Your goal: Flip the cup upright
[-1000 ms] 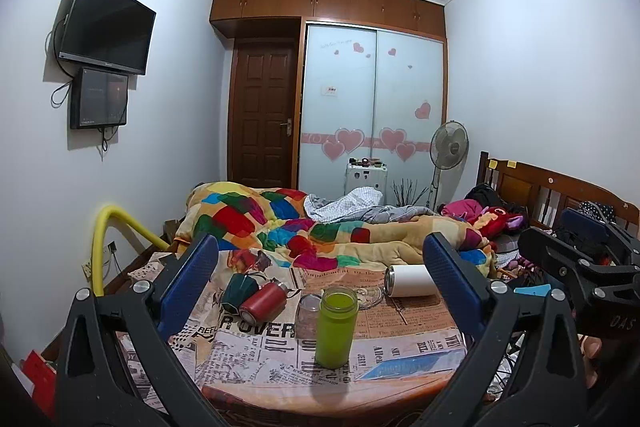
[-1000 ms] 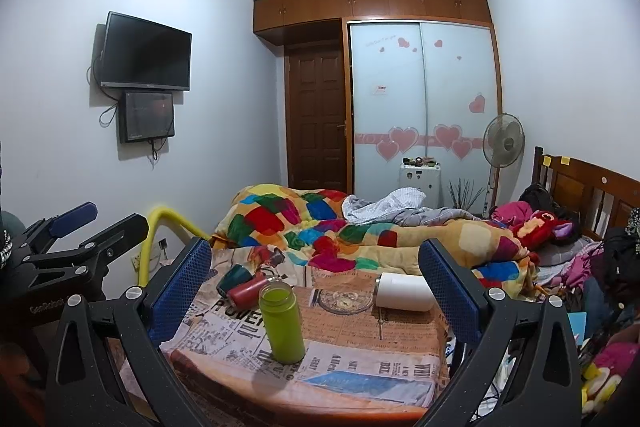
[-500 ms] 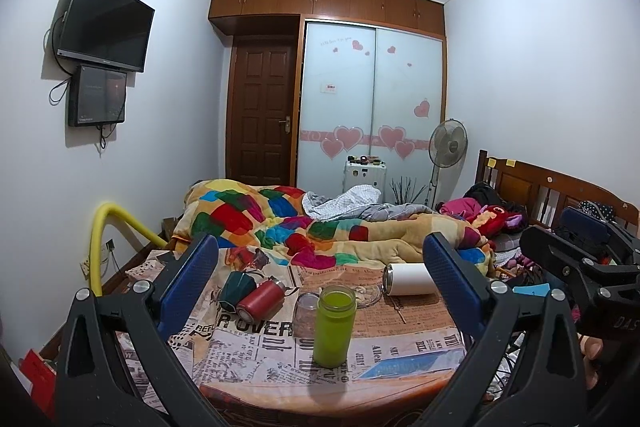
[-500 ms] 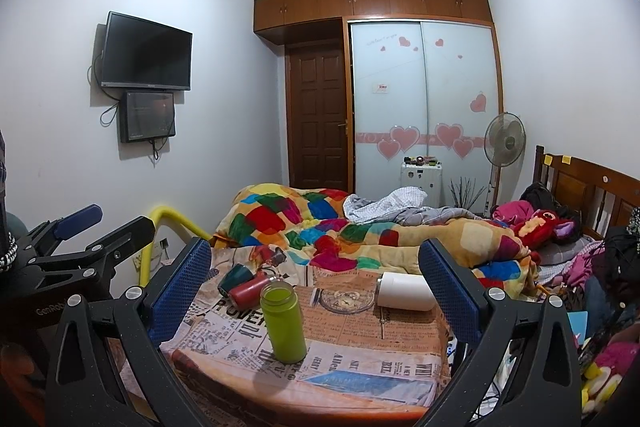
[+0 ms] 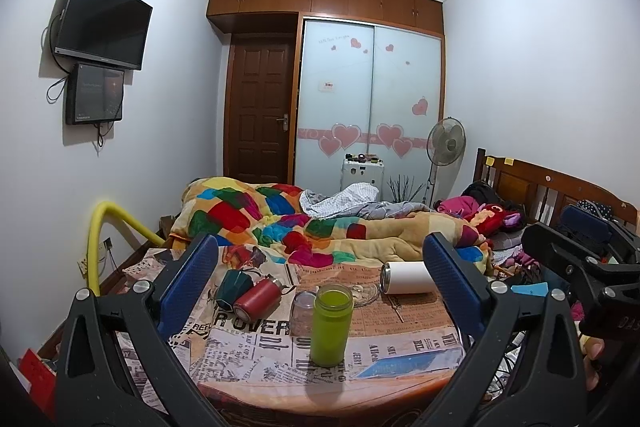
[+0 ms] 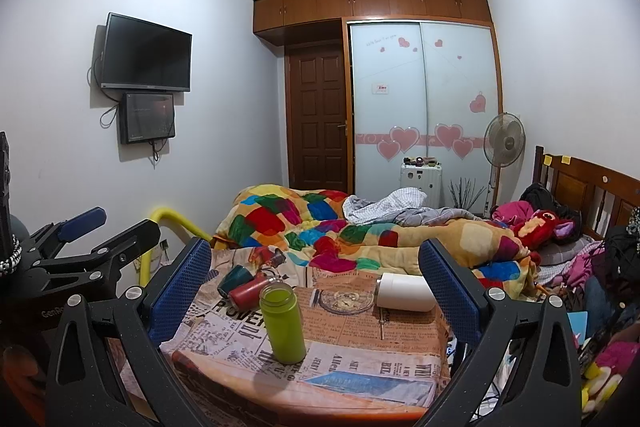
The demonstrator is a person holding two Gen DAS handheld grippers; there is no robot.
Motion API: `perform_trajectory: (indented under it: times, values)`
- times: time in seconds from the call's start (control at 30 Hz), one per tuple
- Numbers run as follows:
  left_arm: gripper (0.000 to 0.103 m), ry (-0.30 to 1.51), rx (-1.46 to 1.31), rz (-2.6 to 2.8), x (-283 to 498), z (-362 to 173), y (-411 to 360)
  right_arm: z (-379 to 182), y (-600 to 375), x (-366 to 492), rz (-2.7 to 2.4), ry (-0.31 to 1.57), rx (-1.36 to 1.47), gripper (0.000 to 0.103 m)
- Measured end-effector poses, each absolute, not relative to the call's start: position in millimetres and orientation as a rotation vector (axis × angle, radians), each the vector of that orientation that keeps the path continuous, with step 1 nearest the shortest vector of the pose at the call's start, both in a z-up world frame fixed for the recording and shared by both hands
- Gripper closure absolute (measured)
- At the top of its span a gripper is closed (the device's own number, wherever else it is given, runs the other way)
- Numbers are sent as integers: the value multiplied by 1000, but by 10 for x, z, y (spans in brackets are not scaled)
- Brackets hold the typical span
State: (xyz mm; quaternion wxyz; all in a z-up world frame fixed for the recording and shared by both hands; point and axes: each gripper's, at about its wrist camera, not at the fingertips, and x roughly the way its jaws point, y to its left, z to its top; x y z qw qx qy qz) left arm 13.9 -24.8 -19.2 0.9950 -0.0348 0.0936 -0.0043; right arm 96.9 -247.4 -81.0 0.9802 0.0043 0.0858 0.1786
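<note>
The white cup [image 5: 405, 277] lies on its side near the table's [image 5: 400, 379] far right corner, just as half a second ago, so the flip has not begun; only the views have shifted slightly. Both the left gripper [image 5: 318, 291] and right gripper [image 6: 314, 293] hover level before the near edge, jaws spread wide, holding nothing.

Left tongs [image 5: 320, 275] tilted slightly up; table lower.
</note>
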Motion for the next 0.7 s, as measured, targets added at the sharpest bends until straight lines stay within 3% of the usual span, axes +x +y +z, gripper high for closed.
perform_trajectory:
  times: [0.7]
  values:
    - [0, 193, -74, -13, 156, -198, -257, -761, -2486, 992, 352, 178, 15, 0]
